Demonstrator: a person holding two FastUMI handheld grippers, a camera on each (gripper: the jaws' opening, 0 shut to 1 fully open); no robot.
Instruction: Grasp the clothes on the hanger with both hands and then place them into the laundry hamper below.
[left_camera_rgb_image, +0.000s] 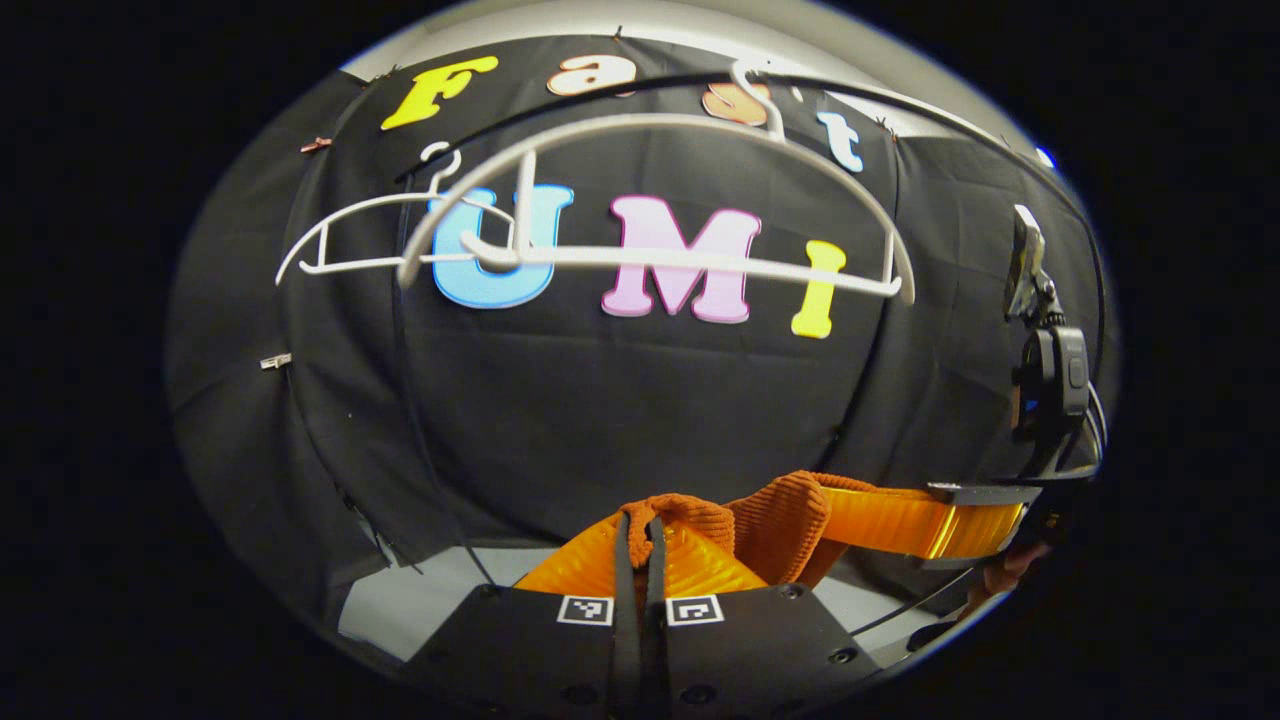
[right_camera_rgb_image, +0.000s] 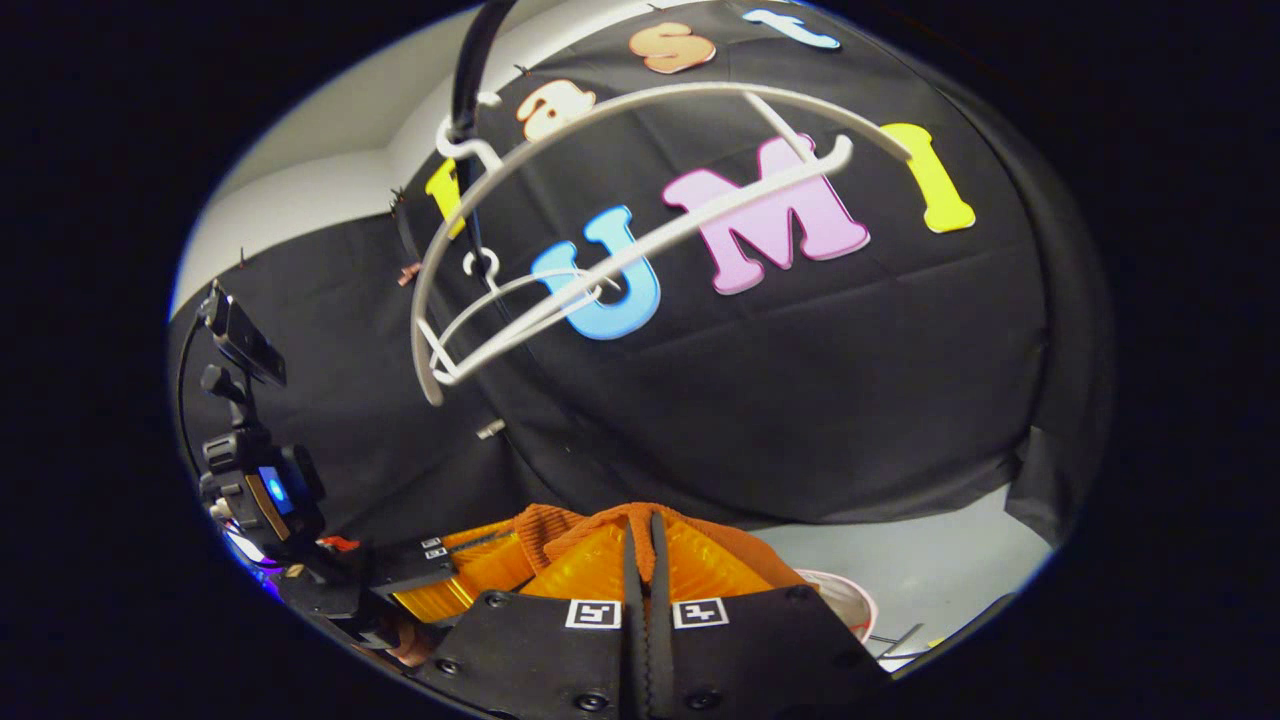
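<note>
The orange garment (left_camera_rgb_image: 775, 520) is a ribbed knit cloth, and it hangs between the two grippers, below the hangers and free of them. One edge of it is bunched in the left gripper (left_camera_rgb_image: 640, 535), where both fingers are pressed together on a fold of the cloth. In the left gripper view the cloth runs from there to the right, toward the right gripper (left_camera_rgb_image: 985, 510), which is seen farther off with its camera mount above it. In the right gripper view the right gripper (right_camera_rgb_image: 640, 530) is also closed on a fold of the same cloth, and the left gripper (right_camera_rgb_image: 440, 565) sits just beside it on the left. So the long axis of the garment goes from one gripper to the other, roughly level, and both hold it at about the same height.

Above, the big white hanger (left_camera_rgb_image: 655, 195) is bare, and a second, smaller white hanger (left_camera_rgb_image: 390, 235) hangs behind it on the same dark rail (left_camera_rgb_image: 640, 88). The garment seems to be off the hanger, so the grasping part looks done.

The laundry hamper is not clearly seen. At the bottom of the right gripper view a round pale rim (right_camera_rgb_image: 840, 600) shows on the grey floor (right_camera_rgb_image: 930, 560), just below and to the right of the fingers; it may be the hamper, but I cannot tell. If it is, the coming move goes downward, and both grippers need to lower together.
</note>
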